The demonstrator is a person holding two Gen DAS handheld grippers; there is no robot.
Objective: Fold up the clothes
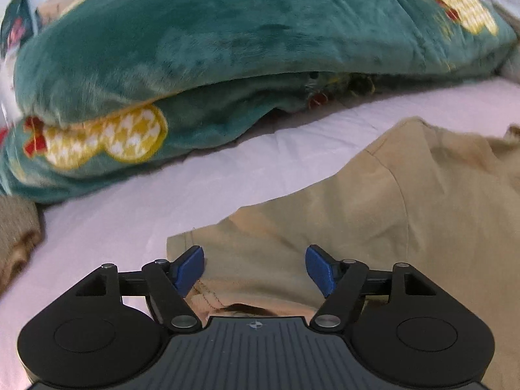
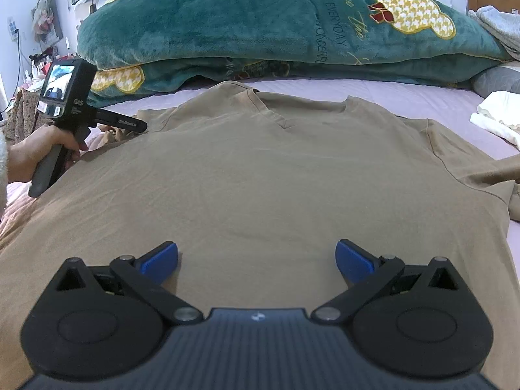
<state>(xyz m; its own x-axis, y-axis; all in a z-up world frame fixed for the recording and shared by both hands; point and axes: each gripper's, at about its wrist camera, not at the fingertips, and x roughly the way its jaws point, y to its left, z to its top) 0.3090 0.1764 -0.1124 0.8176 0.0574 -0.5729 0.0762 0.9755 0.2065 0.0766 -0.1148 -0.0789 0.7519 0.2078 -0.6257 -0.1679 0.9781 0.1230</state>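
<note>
T-shirt (image 2: 260, 169) lying flat, spread below the green quilt (image 2: 260, 26). Left gripper (image 1: 255, 269) standing wide over the sleeve, gripping nothing; right gripper (image 2: 256, 260) hovering wide, empty. Likely smoothing; next needs a sleeve pinch.

Tan T-shirt (image 2: 260, 169) spread flat (V-neck up) on lilac bedsheet (image 2: 406, 97)

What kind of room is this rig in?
Most likely a bedroom. A tan T-shirt lies spread on a bed sheet, a thick green plush quilt is folded behind it, and a cluttered side table stands by the wall.
</note>
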